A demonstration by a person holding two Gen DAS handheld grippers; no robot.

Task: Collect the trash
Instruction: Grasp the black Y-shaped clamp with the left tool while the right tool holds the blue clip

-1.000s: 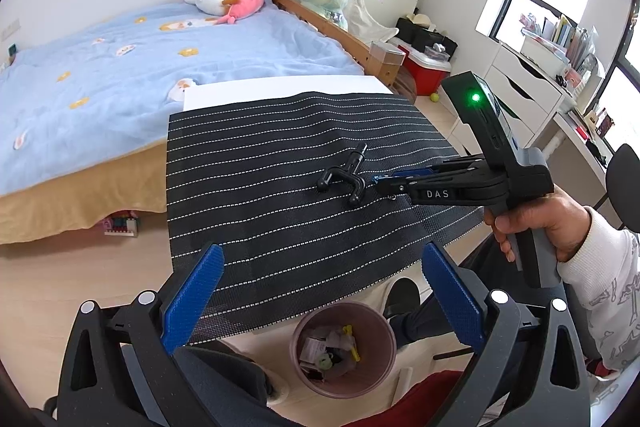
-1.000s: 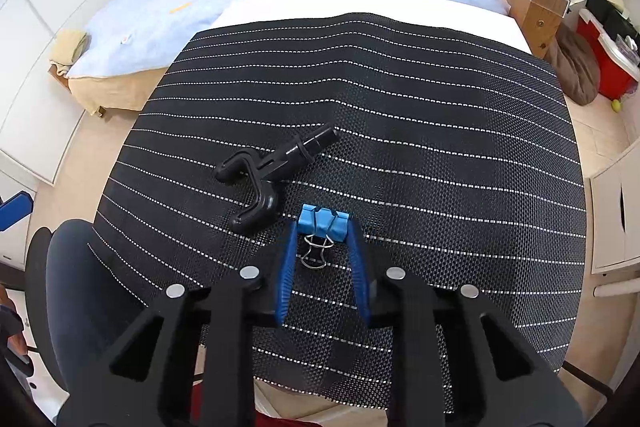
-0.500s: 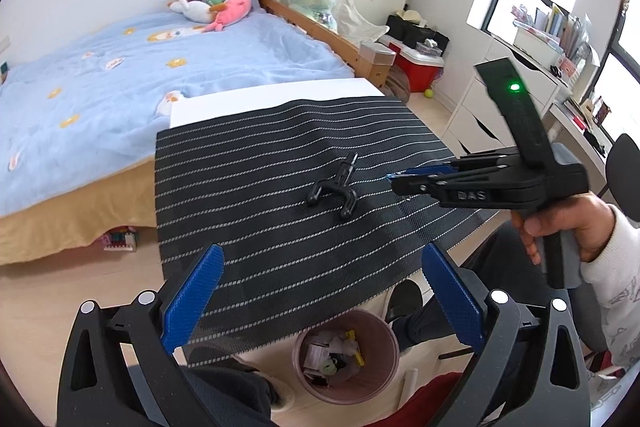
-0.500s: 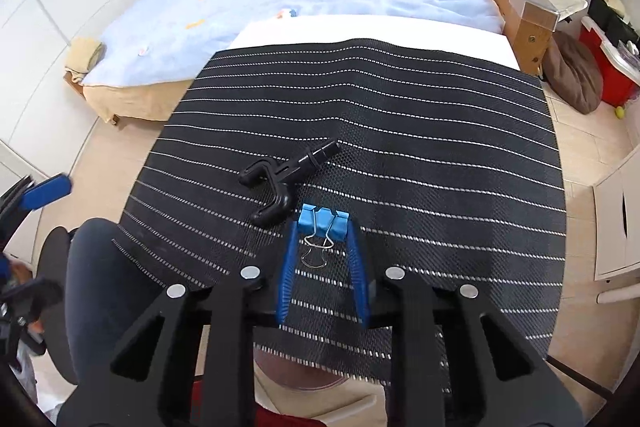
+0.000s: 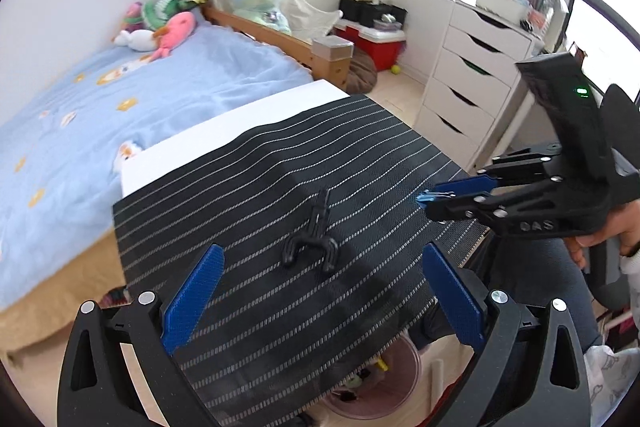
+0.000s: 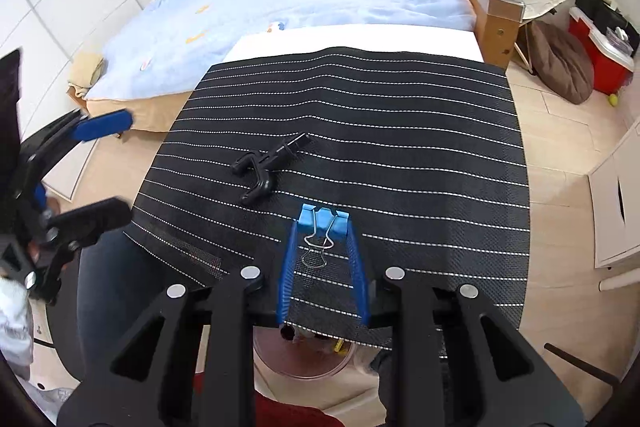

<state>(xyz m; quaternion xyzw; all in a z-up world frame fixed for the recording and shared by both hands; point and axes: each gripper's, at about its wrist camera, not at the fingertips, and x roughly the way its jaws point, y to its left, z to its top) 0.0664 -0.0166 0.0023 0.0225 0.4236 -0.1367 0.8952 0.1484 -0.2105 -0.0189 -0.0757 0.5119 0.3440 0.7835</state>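
A blue binder clip with wire handles is pinched between the blue pads of my right gripper, lifted above the striped black mat. The same clip shows at that gripper's tip in the left wrist view. A black Y-shaped plastic part lies on the mat, left of the clip; it is also the black part ahead of my left gripper, which is open and holds nothing. A pink trash bin with scraps sits on the floor under the mat's near edge.
A bed with a blue blanket and plush toys stands beyond the table. A white drawer unit is at the right, a red cooler behind it. A person's hand grips the right tool; dark-trousered legs are below.
My right gripper has risen off the mat with the binder clip and drawn back toward the near edge. My left gripper has swung sideways and rolled, so the black part now lies between its fingers' line.
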